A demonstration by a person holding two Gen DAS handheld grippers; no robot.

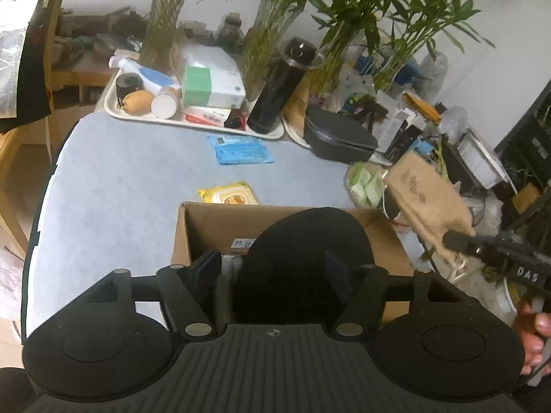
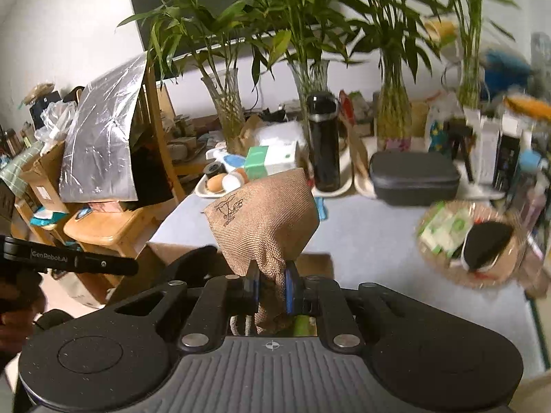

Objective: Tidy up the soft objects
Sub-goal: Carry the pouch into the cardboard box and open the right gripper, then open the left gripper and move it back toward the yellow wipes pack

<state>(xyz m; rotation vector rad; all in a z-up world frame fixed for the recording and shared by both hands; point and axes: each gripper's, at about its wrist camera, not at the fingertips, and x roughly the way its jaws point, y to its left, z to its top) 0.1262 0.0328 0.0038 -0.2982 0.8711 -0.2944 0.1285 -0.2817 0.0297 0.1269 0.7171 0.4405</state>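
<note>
My left gripper [image 1: 272,265] is shut on a black rounded soft object [image 1: 310,258] and holds it over the open cardboard box [image 1: 220,223] at the table's near edge. My right gripper [image 2: 272,290] is shut on the neck of a brown burlap drawstring pouch [image 2: 265,216], held above the table; the pouch also shows in the left wrist view [image 1: 427,199] to the right of the box. A blue wipes pack [image 1: 239,149] and a yellow wipes pack [image 1: 229,194] lie on the blue-grey table [image 1: 120,179] beyond the box.
A cream tray [image 1: 137,115] with bottles, boxes and a black flask [image 1: 279,93] stands at the back. A dark grey case [image 2: 413,179] lies right of it. A woven basket [image 2: 475,237] holds green packets and a black item. Vases of bamboo line the back. A wooden chair [image 2: 113,227] stands left.
</note>
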